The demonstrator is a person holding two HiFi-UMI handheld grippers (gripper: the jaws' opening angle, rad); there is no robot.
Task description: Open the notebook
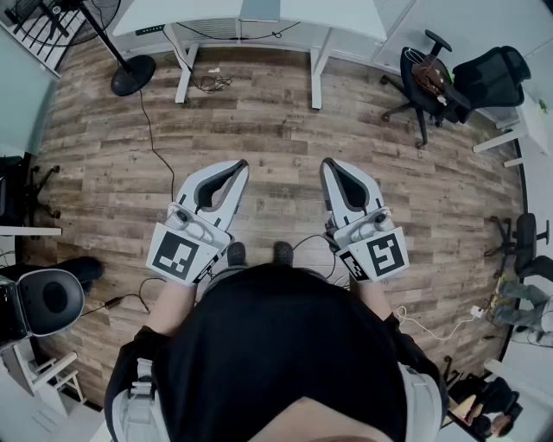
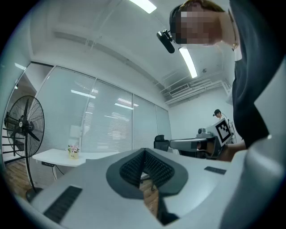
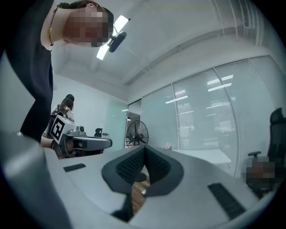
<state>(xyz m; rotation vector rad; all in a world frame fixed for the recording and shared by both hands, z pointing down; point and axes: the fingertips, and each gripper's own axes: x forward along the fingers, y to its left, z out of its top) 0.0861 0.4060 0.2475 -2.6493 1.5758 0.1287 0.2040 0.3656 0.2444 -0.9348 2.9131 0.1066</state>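
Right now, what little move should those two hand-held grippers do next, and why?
Probably step toward the white desk: both the left hand-held gripper and right hand-held gripper are shut, empty, over brown wood-plank floor, and no notebook shows.

The wood-plank floor [image 1: 259,129] bears a fan's round black base [image 1: 133,74] far left. Just right of it stand a white worktop's legs [image 1: 184,73], and a black office chair [image 1: 428,82] stands far right. A black cable [image 1: 151,142] trails across the left; a white cable [image 1: 423,326] lies near right.
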